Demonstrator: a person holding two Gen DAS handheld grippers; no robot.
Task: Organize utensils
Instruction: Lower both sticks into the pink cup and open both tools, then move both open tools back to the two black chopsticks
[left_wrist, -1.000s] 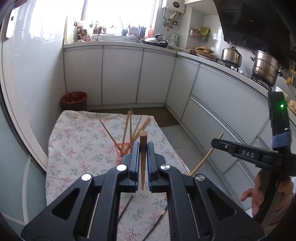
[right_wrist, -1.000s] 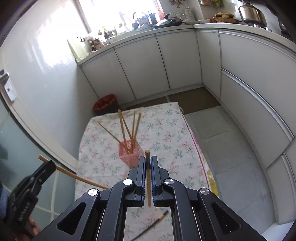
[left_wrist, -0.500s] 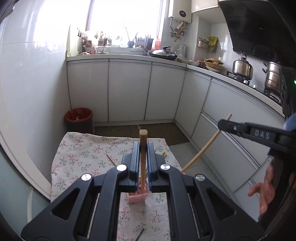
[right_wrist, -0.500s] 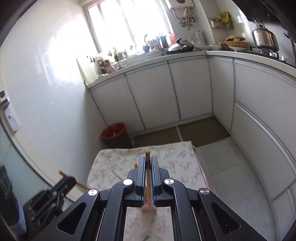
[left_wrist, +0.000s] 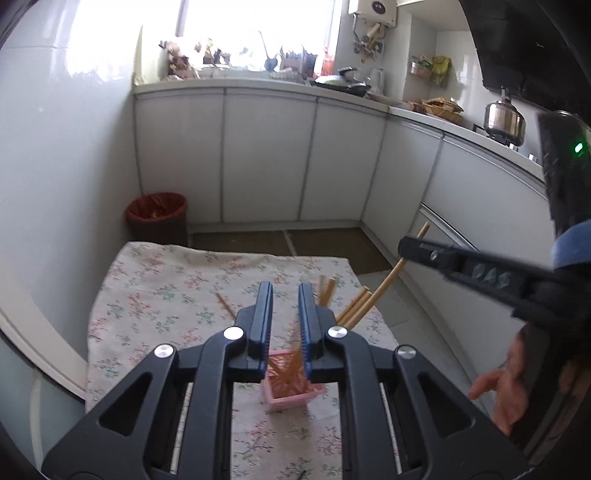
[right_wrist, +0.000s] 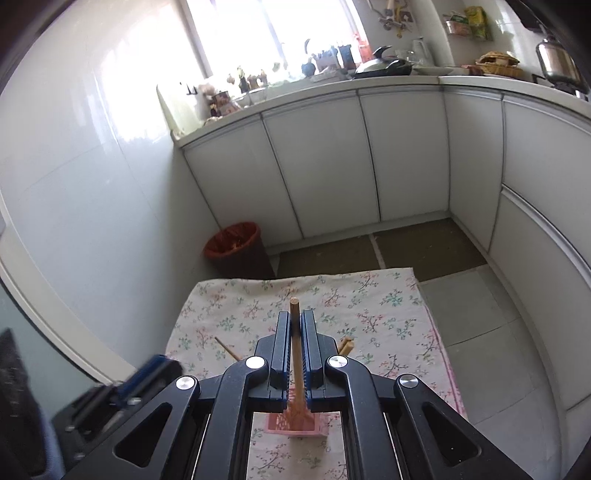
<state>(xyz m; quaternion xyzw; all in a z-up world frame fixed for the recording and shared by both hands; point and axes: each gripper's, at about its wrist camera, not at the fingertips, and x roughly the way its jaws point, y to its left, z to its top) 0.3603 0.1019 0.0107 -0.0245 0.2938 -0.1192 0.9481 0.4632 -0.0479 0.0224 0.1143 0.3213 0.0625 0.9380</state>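
A pink slotted holder stands on the floral cloth, with several wooden chopsticks leaning out of it. My left gripper is open and empty right above the holder. My right gripper is shut on one wooden chopstick, held upright with its lower end over the holder. In the left wrist view the right gripper comes in from the right with that chopstick slanting down toward the holder.
A red waste bin stands beyond the table's far left corner. White cabinets line the back and right. A dark utensil tip lies on the cloth at the near edge. Pots sit on the stove.
My left gripper has opened and its chopstick has dropped into the holder. Both grippers have come in closer over the holder. The right one still grips its chopstick.
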